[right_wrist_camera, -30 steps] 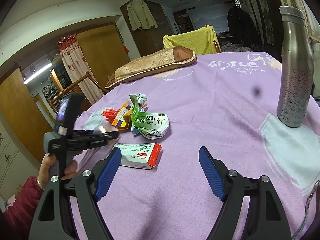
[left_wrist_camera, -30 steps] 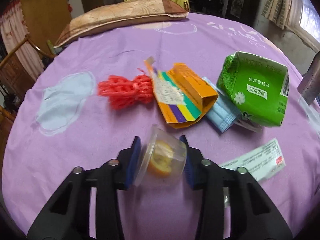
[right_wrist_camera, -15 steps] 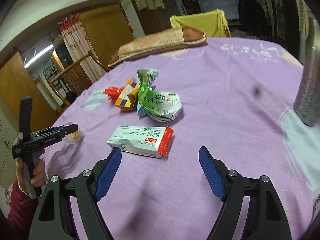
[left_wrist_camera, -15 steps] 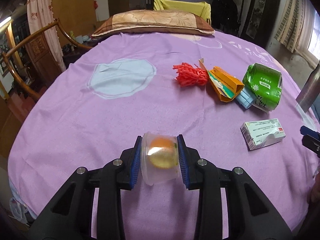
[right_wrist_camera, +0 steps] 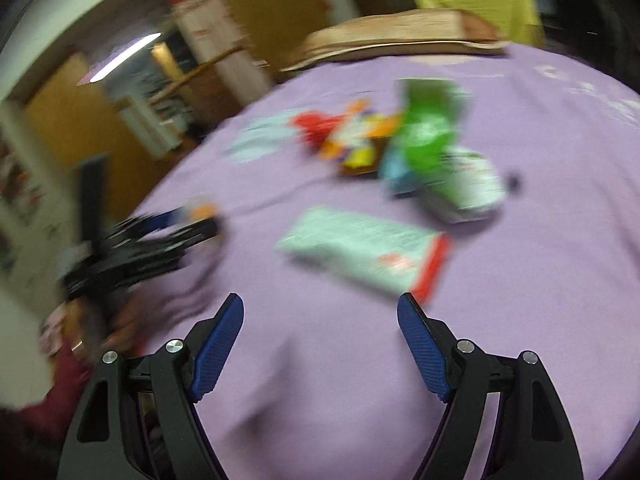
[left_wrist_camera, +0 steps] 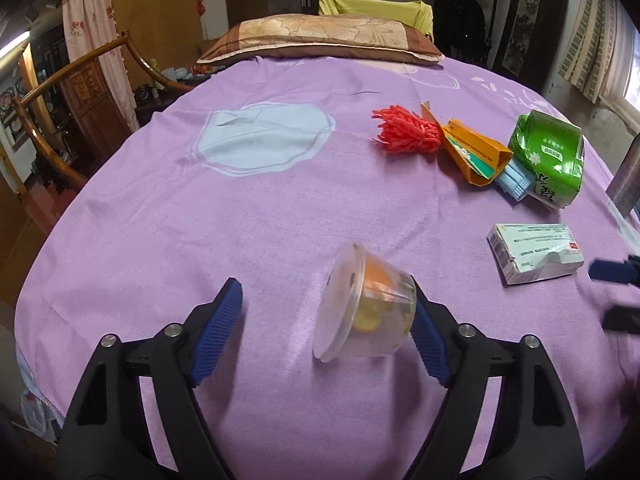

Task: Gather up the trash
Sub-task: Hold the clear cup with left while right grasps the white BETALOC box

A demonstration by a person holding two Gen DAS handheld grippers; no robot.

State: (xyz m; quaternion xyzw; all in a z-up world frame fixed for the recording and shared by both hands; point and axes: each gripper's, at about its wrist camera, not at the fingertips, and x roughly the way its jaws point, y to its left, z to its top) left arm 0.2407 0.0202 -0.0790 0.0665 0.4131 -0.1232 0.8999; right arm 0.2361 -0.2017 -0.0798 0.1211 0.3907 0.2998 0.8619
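A clear plastic cup [left_wrist_camera: 368, 312] holding orange fruit scraps lies on its side on the purple cloth [left_wrist_camera: 200, 220]. It is between the jaws of my left gripper [left_wrist_camera: 325, 292], which are opening. The cup leans on the right pad; the left pad is well clear of it. My right gripper [right_wrist_camera: 320, 300] is open and empty, just short of a white medicine box [right_wrist_camera: 360, 252]. That view is blurred. The box [left_wrist_camera: 532, 252] also shows in the left wrist view. Farther back lie a red net bundle [left_wrist_camera: 404, 134], an orange carton [left_wrist_camera: 476, 156], a blue mask [left_wrist_camera: 514, 182] and a green packet [left_wrist_camera: 548, 156].
A brown pillow [left_wrist_camera: 320, 40] lies along the far edge. A wooden chair [left_wrist_camera: 60, 120] stands off the left side, and a metal bottle [left_wrist_camera: 626, 176] shows at the right edge. A person's hand in a dark red sleeve [right_wrist_camera: 60, 380] holds the left gripper.
My left gripper pulled the cup back to the near part of the cloth, then its jaws spread and the cup tipped onto its side. My right gripper swung closer to the medicine box.
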